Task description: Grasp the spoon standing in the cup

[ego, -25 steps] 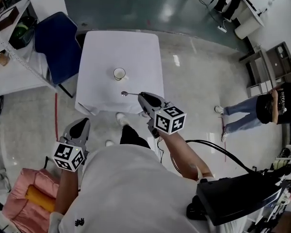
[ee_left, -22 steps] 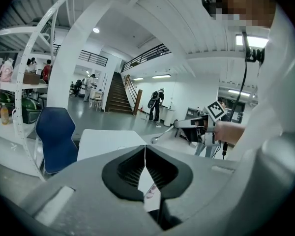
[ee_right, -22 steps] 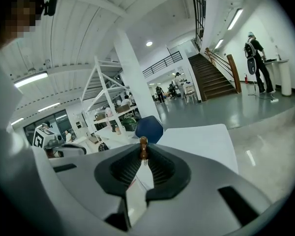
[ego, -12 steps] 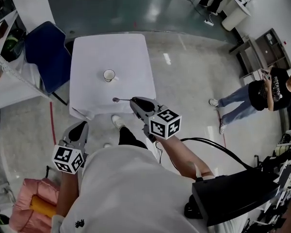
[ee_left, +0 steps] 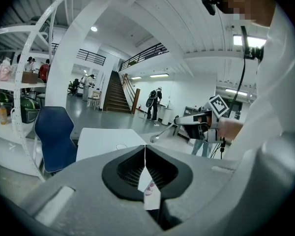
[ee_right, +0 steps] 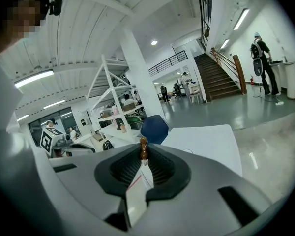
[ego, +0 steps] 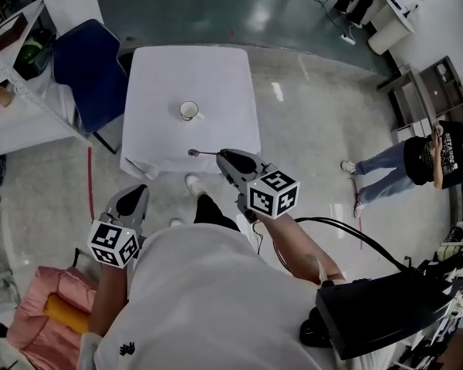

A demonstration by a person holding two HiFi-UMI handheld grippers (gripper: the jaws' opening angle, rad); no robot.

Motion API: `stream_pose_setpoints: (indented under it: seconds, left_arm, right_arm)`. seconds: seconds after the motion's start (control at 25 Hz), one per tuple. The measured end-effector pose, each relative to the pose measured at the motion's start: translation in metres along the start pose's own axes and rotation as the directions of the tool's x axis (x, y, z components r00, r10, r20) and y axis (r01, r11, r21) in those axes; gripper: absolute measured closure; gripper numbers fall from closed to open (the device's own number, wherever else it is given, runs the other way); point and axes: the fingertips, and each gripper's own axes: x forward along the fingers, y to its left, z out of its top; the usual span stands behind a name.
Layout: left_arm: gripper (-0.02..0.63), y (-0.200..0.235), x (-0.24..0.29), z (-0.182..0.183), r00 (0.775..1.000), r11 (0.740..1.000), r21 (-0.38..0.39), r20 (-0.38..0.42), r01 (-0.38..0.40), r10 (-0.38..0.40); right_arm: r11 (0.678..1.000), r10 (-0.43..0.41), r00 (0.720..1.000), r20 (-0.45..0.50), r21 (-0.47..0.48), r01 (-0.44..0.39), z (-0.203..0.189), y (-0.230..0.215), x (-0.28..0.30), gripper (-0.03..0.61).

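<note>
Shiny metal spoon [ego: 193,152] with a thin straight shaft, a small round bowl and a brownish knob on the handle end is pinched in the right gripper [ego: 222,155]. It pokes out level past the jaws by the front edge of the white-clothed table [ego: 216,75], well apart from the little round white cup [ego: 189,111]. Left gripper [ego: 137,193] hangs low by the person's side, smooth grey jaws pressed together on nothing.

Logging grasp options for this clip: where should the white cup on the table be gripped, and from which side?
The cup stands upright, mouth open and seemingly empty, so I'd take its rim wall from straight above, one jaw inside, one outside, on the side away from the small handle.
</note>
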Motion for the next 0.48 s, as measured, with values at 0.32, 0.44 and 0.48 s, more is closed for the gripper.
stream_pose_setpoints:
  seconds: [0.32,0.44,0.48]
  left_arm:
    - [0.601,0.006,0.0,-0.001,1.0,1.0,-0.016,0.006,-0.019,0.019]
    - [0.601,0.014,0.003,-0.002,1.0,1.0,-0.023,0.007,-0.018,0.018]
    - [0.601,0.017,0.004,-0.003,1.0,1.0,-0.025,0.007,-0.018,0.018]
  right_arm:
    - [1.0,0.01,1.0,-0.01,-0.007,-0.01,0.002,-0.001,0.006,0.529]
    - [1.0,0.0,1.0,-0.01,-0.014,-0.001,0.004,-0.006,0.013,0.529]
    - [1.0,-0.003,1.0,-0.011,-0.016,0.003,0.004,-0.007,0.016,0.529]
